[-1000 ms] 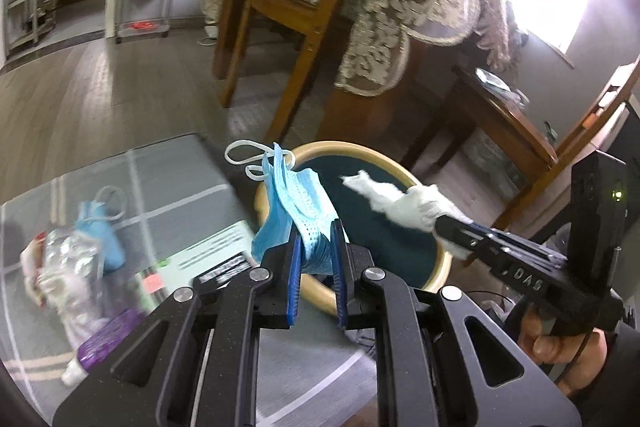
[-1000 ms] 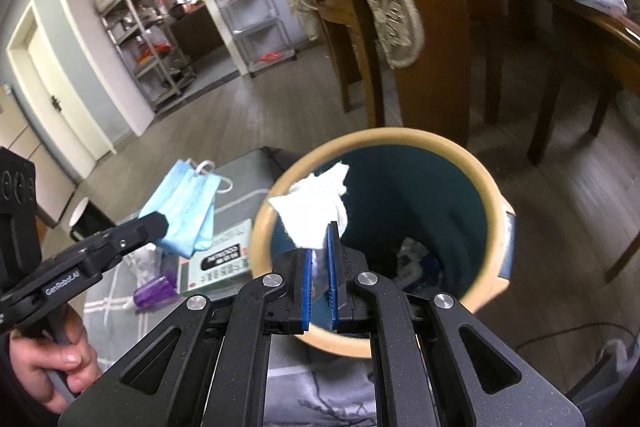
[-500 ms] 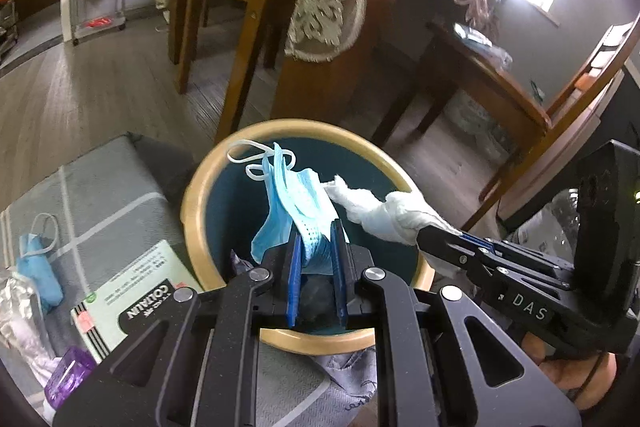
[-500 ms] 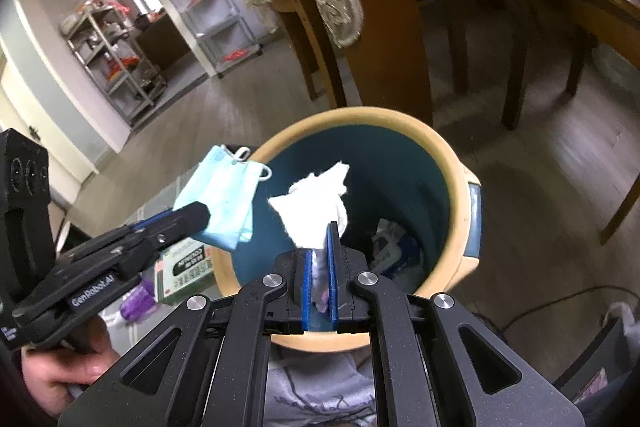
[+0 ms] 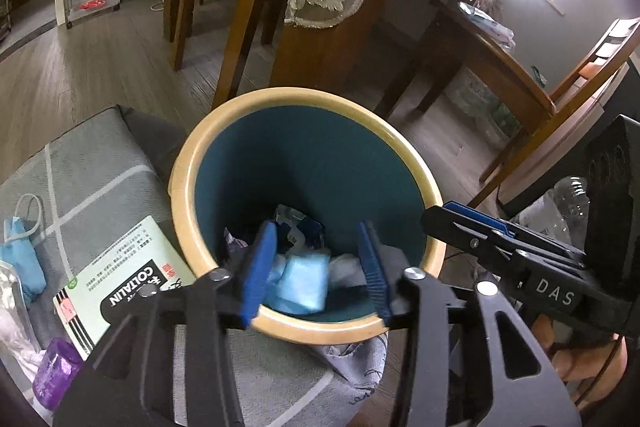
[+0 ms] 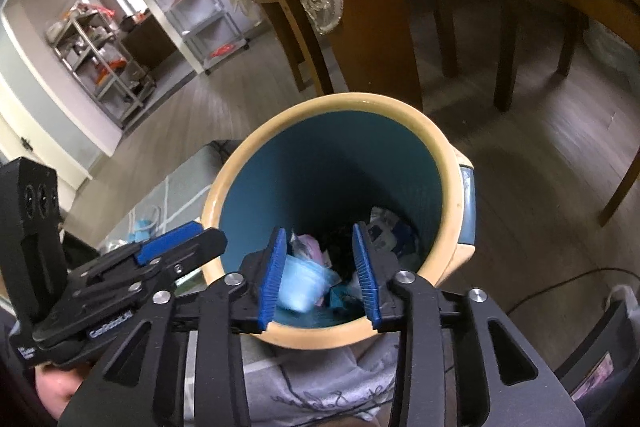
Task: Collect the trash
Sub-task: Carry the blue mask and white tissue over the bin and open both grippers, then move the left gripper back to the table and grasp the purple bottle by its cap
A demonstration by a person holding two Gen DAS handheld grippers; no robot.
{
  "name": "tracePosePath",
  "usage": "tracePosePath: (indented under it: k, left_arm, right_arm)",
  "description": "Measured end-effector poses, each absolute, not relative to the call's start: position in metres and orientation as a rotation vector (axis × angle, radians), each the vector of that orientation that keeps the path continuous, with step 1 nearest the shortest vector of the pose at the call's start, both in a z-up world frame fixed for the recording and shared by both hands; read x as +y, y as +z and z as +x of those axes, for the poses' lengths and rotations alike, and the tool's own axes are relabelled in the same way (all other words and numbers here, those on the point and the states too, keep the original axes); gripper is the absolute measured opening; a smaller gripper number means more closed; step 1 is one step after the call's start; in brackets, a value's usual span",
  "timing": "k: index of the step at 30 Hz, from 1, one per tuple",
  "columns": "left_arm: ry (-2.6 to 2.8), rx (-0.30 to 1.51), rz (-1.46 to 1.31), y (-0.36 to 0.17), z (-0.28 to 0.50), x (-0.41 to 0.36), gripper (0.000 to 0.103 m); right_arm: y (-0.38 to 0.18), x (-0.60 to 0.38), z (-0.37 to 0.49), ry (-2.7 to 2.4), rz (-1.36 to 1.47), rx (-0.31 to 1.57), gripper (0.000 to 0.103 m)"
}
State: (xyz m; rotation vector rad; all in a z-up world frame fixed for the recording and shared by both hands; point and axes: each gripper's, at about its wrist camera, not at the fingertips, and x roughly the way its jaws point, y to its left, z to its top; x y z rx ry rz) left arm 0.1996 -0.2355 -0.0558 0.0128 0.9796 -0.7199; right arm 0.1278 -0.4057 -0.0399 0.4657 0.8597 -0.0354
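A round bin (image 5: 188,203) with a tan rim and teal inside stands on the floor, its rim (image 6: 452,171) also in the right wrist view. My left gripper (image 5: 316,259) hangs over its mouth, jaws opening, nothing between the pads. The blue face mask (image 5: 302,281) lies loose at the bottom among other trash. My right gripper (image 6: 320,259) is over the same bin, jaws opening and empty; the mask (image 6: 298,283) shows blurred below it. The white tissue is not clearly distinguishable. Each gripper appears in the other's view: the right (image 5: 472,223), the left (image 6: 176,239).
On a grey mat (image 5: 88,163) left of the bin lie a green-and-white box (image 5: 120,279), another blue mask (image 5: 20,259), a purple item (image 5: 56,371) and clear plastic. Wooden chair legs (image 5: 240,19) and a draped table stand behind. A clear bottle (image 5: 568,199) sits at right.
Both grippers opened over the bin. The blue mask left the left gripper and the white tissue left the right one; both dropped inside. Both hands came closer over the bin's mouth.
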Motion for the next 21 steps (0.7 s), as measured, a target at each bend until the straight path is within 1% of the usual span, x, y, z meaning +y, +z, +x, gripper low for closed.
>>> tracePosePath:
  k: [3, 5, 9, 12, 21]
  left_arm:
    - [-0.709, 0.964, 0.013, -0.051, 0.196, -0.227, 0.054]
    - [-0.699, 0.955, 0.016, -0.047, 0.194, -0.218, 0.057]
    - [-0.677, 0.938, 0.027, -0.041, 0.186, -0.195, 0.064]
    - [-0.654, 0.924, 0.043, -0.037, 0.180, -0.173, 0.065]
    - [-0.537, 0.935, 0.090, -0.041, 0.163, -0.088, 0.065]
  right_arm:
    - [-0.040, -0.405, 0.127, -0.029, 0.469, 0.860, 0.043]
    - [-0.041, -0.404, 0.128, -0.025, 0.472, 0.862, 0.049]
    - [-0.040, -0.402, 0.129, -0.017, 0.469, 0.857, 0.051]
    - [-0.040, -0.398, 0.129, -0.007, 0.462, 0.855, 0.054]
    - [-0.045, -0.378, 0.136, 0.036, 0.419, 0.880, 0.054]
